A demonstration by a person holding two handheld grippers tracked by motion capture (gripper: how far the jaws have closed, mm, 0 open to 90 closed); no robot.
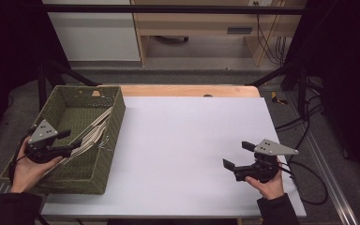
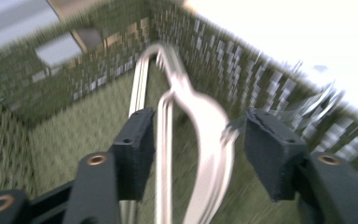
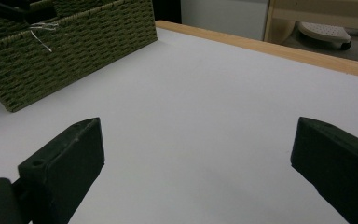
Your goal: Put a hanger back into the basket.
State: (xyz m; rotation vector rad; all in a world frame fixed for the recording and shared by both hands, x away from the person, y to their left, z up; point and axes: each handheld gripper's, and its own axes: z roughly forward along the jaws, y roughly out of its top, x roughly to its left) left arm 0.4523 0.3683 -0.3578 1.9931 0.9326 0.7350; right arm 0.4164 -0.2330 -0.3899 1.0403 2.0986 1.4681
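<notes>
A green woven basket (image 1: pixel 115 123) stands at the table's left side. Several pale, slim curved pieces like clothes hangers (image 1: pixel 90 135) lie slanted inside it, their wire hooks (image 1: pixel 104 142) poking over the right wall. My left gripper (image 1: pixel 71 141) hovers inside the basket at their near ends. In the left gripper view the blurred pale pieces (image 2: pixel 209 135) run between the spread jaws of the gripper (image 2: pixel 199 122); the right pad (image 2: pixel 270 149) stands clear of them. My right gripper (image 1: pixel 236 154) rests low over the white table surface at the right, open with nothing between its fingers (image 3: pixel 198 128).
The white sheet (image 1: pixel 187 140) covers most of the table, with a wooden strip (image 1: pixel 187 90) along the far edge. The basket (image 3: pixel 74 51) lies far left in the right gripper view. Cables (image 1: pixel 304 187) trail off the table's right edge. Furniture stands beyond.
</notes>
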